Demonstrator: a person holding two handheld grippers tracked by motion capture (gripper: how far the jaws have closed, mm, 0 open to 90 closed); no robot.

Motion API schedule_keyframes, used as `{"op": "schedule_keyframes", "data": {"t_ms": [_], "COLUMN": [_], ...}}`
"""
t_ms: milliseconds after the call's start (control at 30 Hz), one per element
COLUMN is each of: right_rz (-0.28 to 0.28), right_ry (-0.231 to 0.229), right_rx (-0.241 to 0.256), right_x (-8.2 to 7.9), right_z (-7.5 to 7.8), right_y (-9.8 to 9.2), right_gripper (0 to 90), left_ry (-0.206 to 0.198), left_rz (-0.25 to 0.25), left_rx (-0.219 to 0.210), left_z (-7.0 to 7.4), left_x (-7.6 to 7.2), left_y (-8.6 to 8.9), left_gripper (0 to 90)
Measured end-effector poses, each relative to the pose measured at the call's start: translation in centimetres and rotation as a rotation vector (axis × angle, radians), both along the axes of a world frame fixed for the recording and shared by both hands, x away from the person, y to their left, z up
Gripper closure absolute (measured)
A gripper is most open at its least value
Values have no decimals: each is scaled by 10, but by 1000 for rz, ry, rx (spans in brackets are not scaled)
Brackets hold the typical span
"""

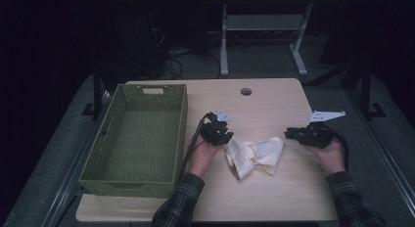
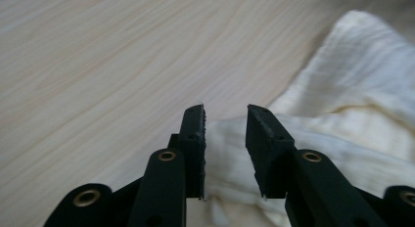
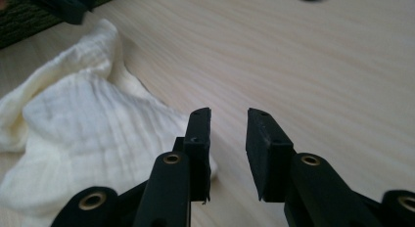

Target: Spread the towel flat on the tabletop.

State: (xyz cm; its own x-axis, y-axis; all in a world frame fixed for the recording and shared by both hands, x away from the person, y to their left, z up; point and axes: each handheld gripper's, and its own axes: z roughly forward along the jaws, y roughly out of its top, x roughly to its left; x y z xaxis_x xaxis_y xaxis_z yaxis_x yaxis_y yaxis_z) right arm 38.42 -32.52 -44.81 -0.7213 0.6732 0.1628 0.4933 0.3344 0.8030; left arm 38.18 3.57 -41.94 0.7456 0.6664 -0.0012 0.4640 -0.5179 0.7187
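High view: I have my left hand-held gripper [image 1: 221,134] spread at the cream cloth's [image 1: 254,153] edge; my right hand-held gripper [image 1: 293,133], also spread, sits just beside it on the bench [image 1: 264,104].

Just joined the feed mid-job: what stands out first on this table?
A crumpled cream cloth lies mid-table between the two hand-held grippers. The left gripper hangs open right over the cloth's edge, while the right gripper is open beside its other end. A green woven basket sits at the table's left.
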Motion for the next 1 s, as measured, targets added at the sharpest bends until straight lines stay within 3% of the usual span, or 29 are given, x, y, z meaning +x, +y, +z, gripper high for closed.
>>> {"op": "schedule_keyframes", "data": {"t_ms": [100, 167, 300, 400, 500, 533, 700, 733, 800, 833, 900, 933, 1000], "right_rz": [-1, 15, 43, 84, 107, 128, 164, 169, 173, 176, 175, 160, 153], "right_ry": [43, 57, 58, 47, 47, 40, 48, 47, 47, 61, 68, 66, 65], "right_rx": [12, 20, 17, 2, 5, 1, -9, -24, -35, -33, -38, -86, -105], "right_x": [-1, -4, -14, -31, -42, -54, -72, -74, -76, -77, -77, -76, -74], "right_z": [-6, -8, -6, -2, 0, 1, -1, -2, -3, -7, -8, -12, -14], "right_y": [-7, -7, -3, 6, 11, 16, 31, 35, 39, 47, 50, 56, 58], "right_gripper": [676, 664, 656, 652, 649, 643, 609, 602, 594, 570, 571, 653, 780], "left_ry": [6, 24, 23, 31, 37, 38, 67, 67, 59, 53, 48, 56, 77], "left_rz": [-27, -69, -104, -144, -158, -167, -185, -194, -193, -202, -201, -207, -205], "left_rx": [-18, -41, -51, -62, -70, -69, -55, -18, 2, 49, 63, 74, 56], "left_z": [3, 7, 8, 5, 2, 0, -14, -20, -24, -28, -30, -33, -33], "left_x": [-8, -23, -40, -61, -69, -74, -85, -87, -88, -87, -87, -85, -81], "left_y": [0, 0, -1, -2, -4, -5, -15, -21, -25, -29, -30, -30, -29], "left_gripper": [649, 628, 600, 584, 574, 568, 542, 536, 536, 547, 637, 710, 814]}}
